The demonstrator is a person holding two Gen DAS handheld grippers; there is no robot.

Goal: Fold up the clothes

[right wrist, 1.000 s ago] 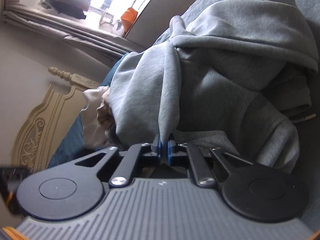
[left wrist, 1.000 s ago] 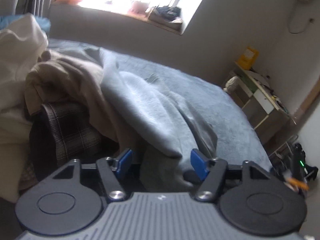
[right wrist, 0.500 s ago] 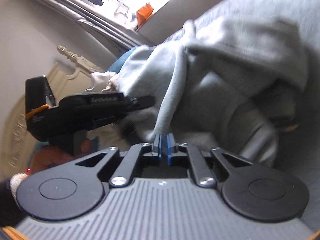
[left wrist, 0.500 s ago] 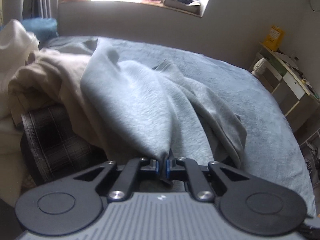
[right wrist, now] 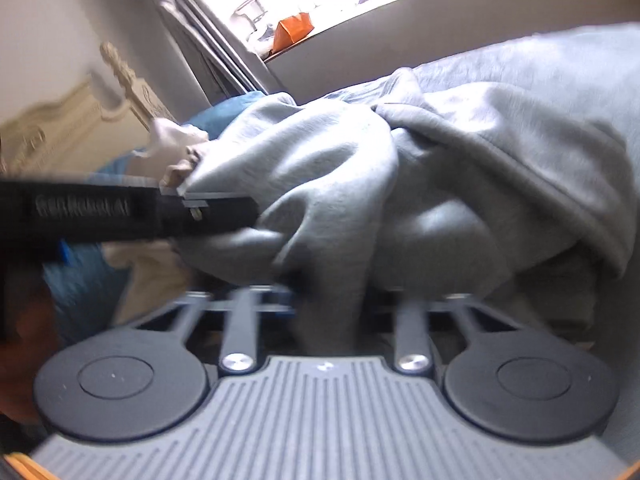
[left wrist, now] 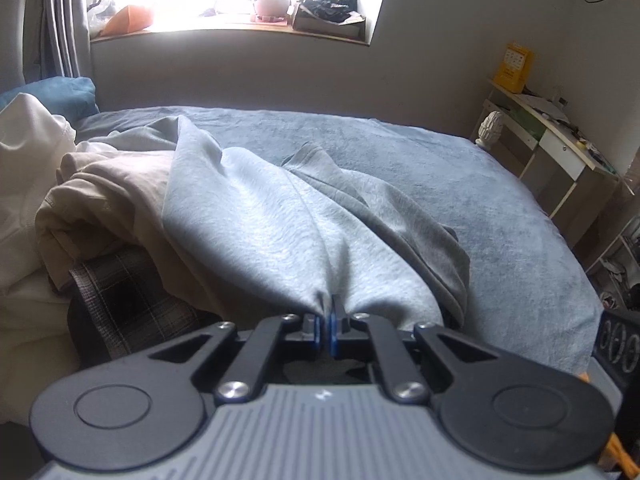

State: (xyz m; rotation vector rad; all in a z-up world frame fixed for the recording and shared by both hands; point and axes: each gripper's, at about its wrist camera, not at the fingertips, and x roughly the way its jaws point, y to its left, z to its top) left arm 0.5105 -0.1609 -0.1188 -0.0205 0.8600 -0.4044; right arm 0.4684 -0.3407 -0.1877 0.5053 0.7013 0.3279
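A grey sweatshirt [left wrist: 260, 232] lies crumpled on the bed, draped partly over other clothes. In the left wrist view, my left gripper [left wrist: 326, 320] is shut on a pinched fold of its near edge, and the cloth stretches away from the blue pads. In the blurred right wrist view, my right gripper [right wrist: 334, 300] has its jaws opening and standing well apart. A hanging fold of the grey sweatshirt [right wrist: 460, 160] sits between them. The left gripper [right wrist: 256, 220] reaches in from the left, its tip buried in the same garment.
A beige garment [left wrist: 108, 192], a dark plaid one [left wrist: 132, 304] and a white one [left wrist: 24, 168] are heaped on the left. The blue-grey bed cover [left wrist: 460, 184] spreads to the right. A desk [left wrist: 560, 148] stands beyond the bed's right edge, and a carved headboard [right wrist: 60, 136] stands behind.
My left gripper closed on the grey sweatshirt's edge and drew it taut. The right gripper's jaws, earlier pinched on a fold, have spread apart, and its view has rolled. The left gripper came into the right wrist view.
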